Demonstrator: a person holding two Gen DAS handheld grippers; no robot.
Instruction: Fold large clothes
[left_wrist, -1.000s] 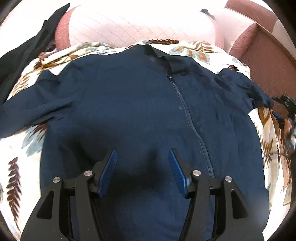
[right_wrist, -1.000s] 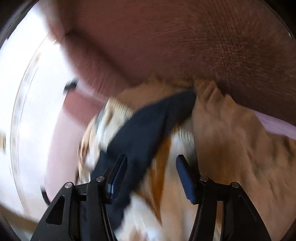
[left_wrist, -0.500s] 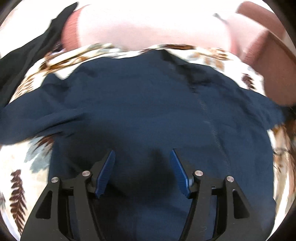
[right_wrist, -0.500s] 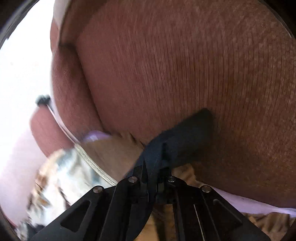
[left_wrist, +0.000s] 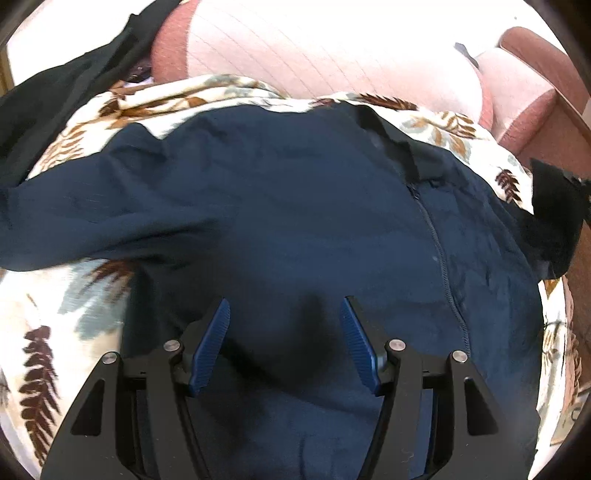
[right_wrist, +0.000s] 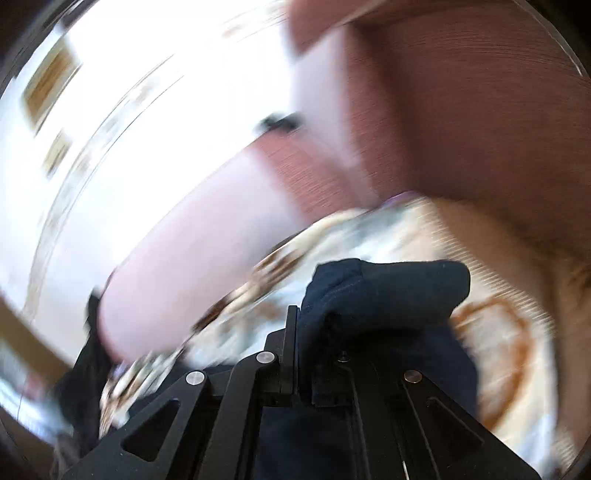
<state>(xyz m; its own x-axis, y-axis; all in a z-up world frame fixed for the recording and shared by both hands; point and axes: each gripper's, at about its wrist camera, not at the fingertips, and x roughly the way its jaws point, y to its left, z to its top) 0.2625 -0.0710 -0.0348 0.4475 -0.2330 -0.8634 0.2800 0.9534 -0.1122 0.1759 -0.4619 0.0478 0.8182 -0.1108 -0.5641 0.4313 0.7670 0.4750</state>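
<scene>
A navy zip-up jacket (left_wrist: 295, 221) lies spread front-up on a leaf-print blanket (left_wrist: 55, 314), collar at the far side. Its left sleeve (left_wrist: 74, 221) stretches out to the left. My left gripper (left_wrist: 286, 325) is open and empty, hovering over the jacket's lower front. My right gripper (right_wrist: 301, 325) is shut on the navy cuff of the right sleeve (right_wrist: 388, 291), which bunches over the jaws. In the left wrist view that sleeve (left_wrist: 550, 221) is lifted at the right edge. The right wrist view is motion-blurred.
The blanket covers a sofa with pink and reddish-brown cushions (left_wrist: 332, 48) behind the jacket. A black garment (left_wrist: 48, 99) lies at the far left. The sofa's brown armrest (left_wrist: 546, 122) rises at the right.
My right gripper closed on the right sleeve cuff and swung it up off the blanket. My left gripper stayed open over the jacket, shifting slightly.
</scene>
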